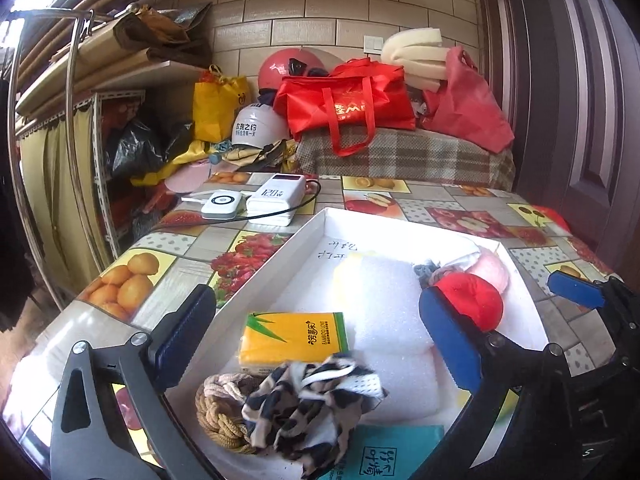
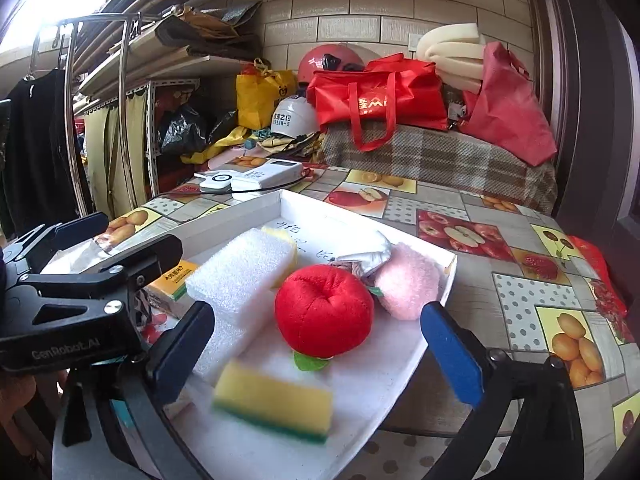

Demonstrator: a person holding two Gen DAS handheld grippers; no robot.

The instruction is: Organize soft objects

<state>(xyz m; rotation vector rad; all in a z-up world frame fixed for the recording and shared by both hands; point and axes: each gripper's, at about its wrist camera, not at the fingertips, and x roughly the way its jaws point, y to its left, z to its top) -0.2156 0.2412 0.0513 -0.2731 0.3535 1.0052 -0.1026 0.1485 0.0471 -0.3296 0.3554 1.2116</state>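
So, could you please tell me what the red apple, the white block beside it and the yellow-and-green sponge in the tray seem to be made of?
Red apple: probably plush fabric, matte and fuzzy, with stitched seams dimpling the top. White block: looks like packing foam, with a fine bubbly, slightly glistening surface. Yellow-and-green sponge: seemingly soft foam with a thin green scouring layer, though it is blurred here.

Open left gripper [image 1: 320, 336] above white tray [image 1: 280, 252]

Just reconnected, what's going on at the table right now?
Both handheld claws hover open over the white tray, gripping nothing. The left claw sits above the tissue pack and patterned cloth. The right claw frames the red plush apple, with a yellow-green sponge blurred below it.
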